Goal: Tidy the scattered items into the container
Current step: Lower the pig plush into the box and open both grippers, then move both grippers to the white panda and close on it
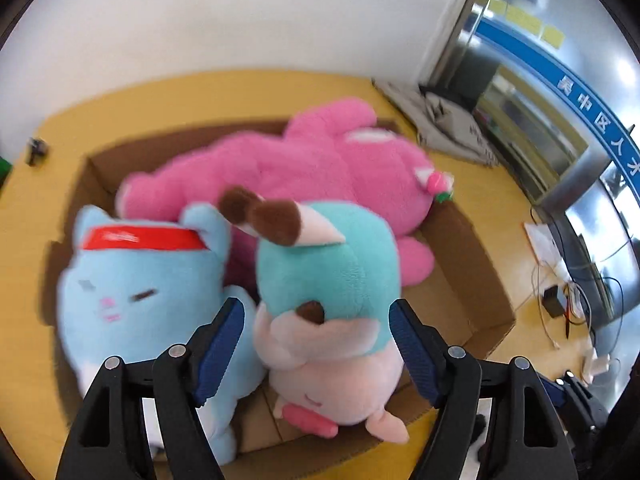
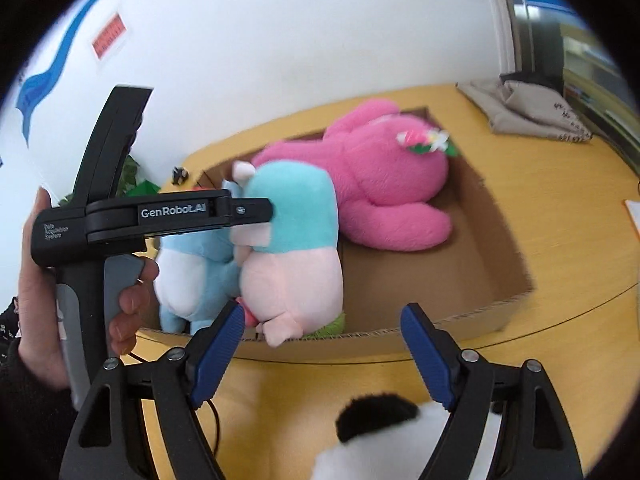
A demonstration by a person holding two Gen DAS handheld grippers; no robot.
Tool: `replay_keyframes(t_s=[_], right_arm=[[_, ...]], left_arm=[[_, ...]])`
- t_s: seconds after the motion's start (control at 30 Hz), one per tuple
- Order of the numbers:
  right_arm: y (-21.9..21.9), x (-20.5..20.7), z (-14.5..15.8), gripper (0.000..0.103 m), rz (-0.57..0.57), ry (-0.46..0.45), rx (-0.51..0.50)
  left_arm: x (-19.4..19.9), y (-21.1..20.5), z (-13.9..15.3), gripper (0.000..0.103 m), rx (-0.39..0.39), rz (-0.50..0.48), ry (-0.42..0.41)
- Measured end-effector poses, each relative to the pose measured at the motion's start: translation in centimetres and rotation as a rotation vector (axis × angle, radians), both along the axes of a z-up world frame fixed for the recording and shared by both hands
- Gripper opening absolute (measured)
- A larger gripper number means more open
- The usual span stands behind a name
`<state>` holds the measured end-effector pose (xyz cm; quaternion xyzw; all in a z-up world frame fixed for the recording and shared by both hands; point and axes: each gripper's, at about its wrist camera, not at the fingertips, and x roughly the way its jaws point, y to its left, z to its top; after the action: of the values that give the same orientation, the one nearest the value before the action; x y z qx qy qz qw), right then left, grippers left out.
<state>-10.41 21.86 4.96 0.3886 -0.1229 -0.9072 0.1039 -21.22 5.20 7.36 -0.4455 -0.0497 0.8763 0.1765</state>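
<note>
A yellow table [image 1: 48, 240] carries an open cardboard box [image 1: 472, 280], which holds three plush toys. Largest is the pink plush [image 1: 304, 168], lying across the far part of the box with a small flower at its ear. Near left lies the light blue cat plush [image 1: 132, 292] (red band across its forehead). Between it and the box's bare right part stands the teal-and-pink plush [image 1: 328, 280], leaning on the cat.

The left gripper [image 1: 316, 344] is spread wide, its blue pads either side of the teal-and-pink plush; whether they touch it I cannot tell. The right gripper [image 2: 322, 352] hangs wide open and empty over the table, near side of the box, with a black-and-white plush [image 2: 384, 436] just below it. A grey cloth [image 2: 528, 112] lies far right.
</note>
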Motion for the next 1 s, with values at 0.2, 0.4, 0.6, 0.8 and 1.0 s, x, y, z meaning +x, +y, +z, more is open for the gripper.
replay_keyframes(t_s=[0.2, 0.4, 0.6, 0.8, 1.0], right_arm=[[1.4, 4.8, 1.6, 0.085, 0.04, 0.057, -0.004], [2.0, 6.8, 1.0, 0.085, 0.054, 0.067, 0.01], [4.2, 10.3, 1.9, 0.086, -0.015, 0.097, 0.008], [5.2, 12.2, 2.3, 0.086, -0.03, 0.099, 0.056], [6.6, 13.1, 3.0, 0.086, -0.032, 0.128, 0.098]], left_arm=[[9.4, -1.4, 2.9, 0.091, 0.016, 0.012, 0.103], [17.1, -2.4, 1.2, 0.092, -0.014, 0.073, 0.105], [21.2, -2.2, -0.9, 0.092, 0.023, 0.056, 0.063], [22.3, -0.8, -0.8, 0.092, 0.076, 0.021, 0.058], [22.2, 0.6, -1.0, 0.092, 0.1, 0.003, 0.046]])
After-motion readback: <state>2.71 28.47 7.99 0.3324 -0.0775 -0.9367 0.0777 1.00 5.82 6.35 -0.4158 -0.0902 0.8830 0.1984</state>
